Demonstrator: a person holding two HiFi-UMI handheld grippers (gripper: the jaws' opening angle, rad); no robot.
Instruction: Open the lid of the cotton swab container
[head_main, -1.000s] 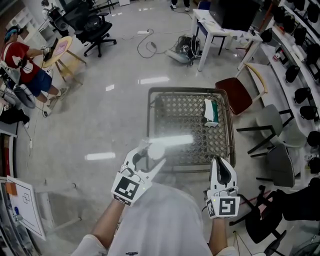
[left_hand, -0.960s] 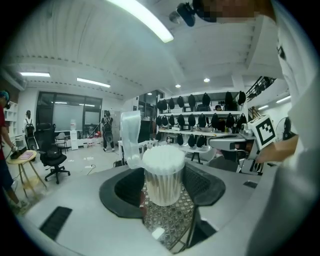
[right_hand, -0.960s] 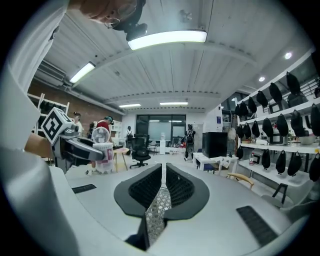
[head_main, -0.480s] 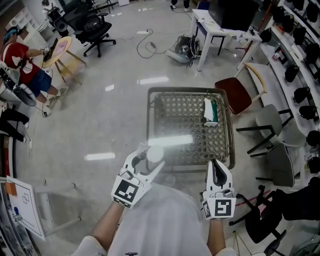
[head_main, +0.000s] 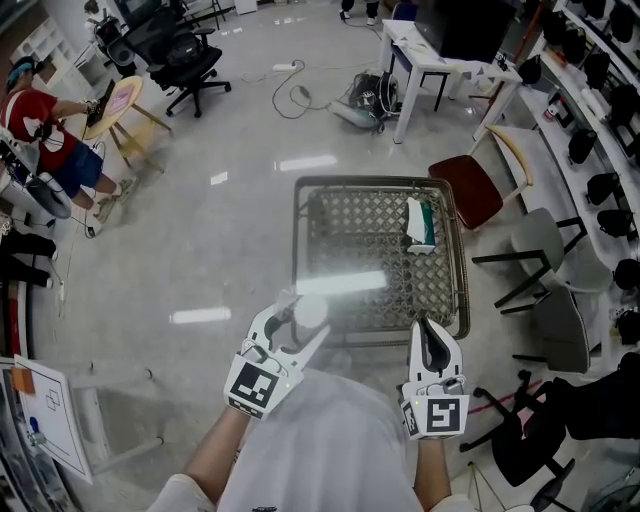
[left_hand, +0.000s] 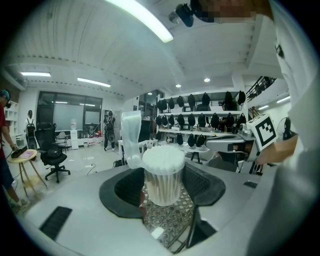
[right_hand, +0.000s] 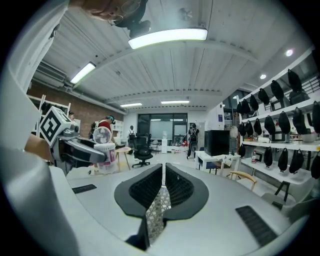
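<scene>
The cotton swab container (left_hand: 162, 176) is a clear round tub packed with white swabs, held upright between the pads of my left gripper (left_hand: 163, 187). Its clear lid (left_hand: 131, 138) stands flipped up on the far left side, and the swab tips are bare. In the head view the container (head_main: 308, 311) hangs over the near edge of the mesh table, in the left gripper (head_main: 298, 322). My right gripper (head_main: 432, 340) is to its right, shut with nothing between its jaws. From the right gripper view (right_hand: 163, 186) the container (right_hand: 104, 152) shows at the left.
A metal mesh table (head_main: 345, 232) lies in front, with a white and green packet (head_main: 421, 222) at its far right. Chairs (head_main: 475, 188) and a white desk (head_main: 440, 62) stand to the right, an office chair (head_main: 190, 55) and a seated person in red (head_main: 45, 125) far left.
The right gripper has drawn back a little toward me and to the left. The left gripper with the container has sunk slightly and otherwise holds still.
</scene>
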